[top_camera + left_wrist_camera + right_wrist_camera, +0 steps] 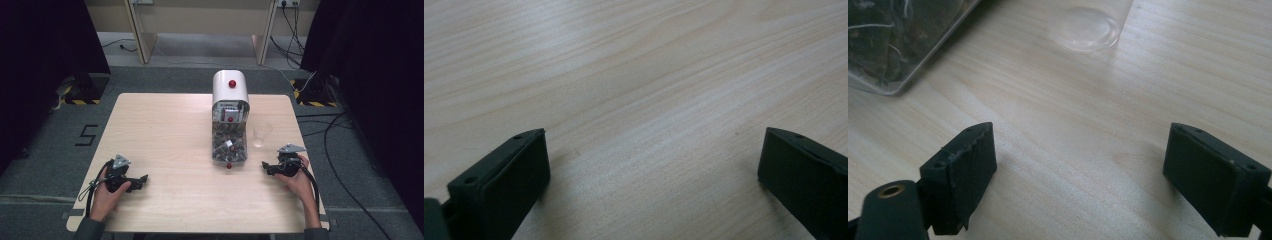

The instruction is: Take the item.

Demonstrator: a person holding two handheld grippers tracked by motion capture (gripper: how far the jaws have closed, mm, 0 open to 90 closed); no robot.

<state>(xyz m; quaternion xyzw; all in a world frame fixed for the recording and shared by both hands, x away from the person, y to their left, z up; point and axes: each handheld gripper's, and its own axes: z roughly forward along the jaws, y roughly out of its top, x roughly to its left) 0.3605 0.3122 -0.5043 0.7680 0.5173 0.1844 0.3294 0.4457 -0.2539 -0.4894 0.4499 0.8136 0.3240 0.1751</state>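
Both pairs of jaws stand wide apart with nothing but bare wood between them. The right gripper (pixel 270 168) rests low on the near right of the table (pixel 165 130), its jaws aimed left and a little far, and its own view looks straight at the base of a clear plastic cup (pixel 1091 31) and the corner of the dispenser's clear bin (pixel 898 40). That aim suggests the cup is the thing it is lined up for; the cup (pixel 261 134) stands upright just right of the dispenser (pixel 230 120), near the gripper but not touching it. The dispenser sits at the middle of the table, white hood far, bin of small dark pieces near, a red knob at its near end. The left gripper (pixel 141 181) lies at the near left, well apart from everything, seemingly parked.
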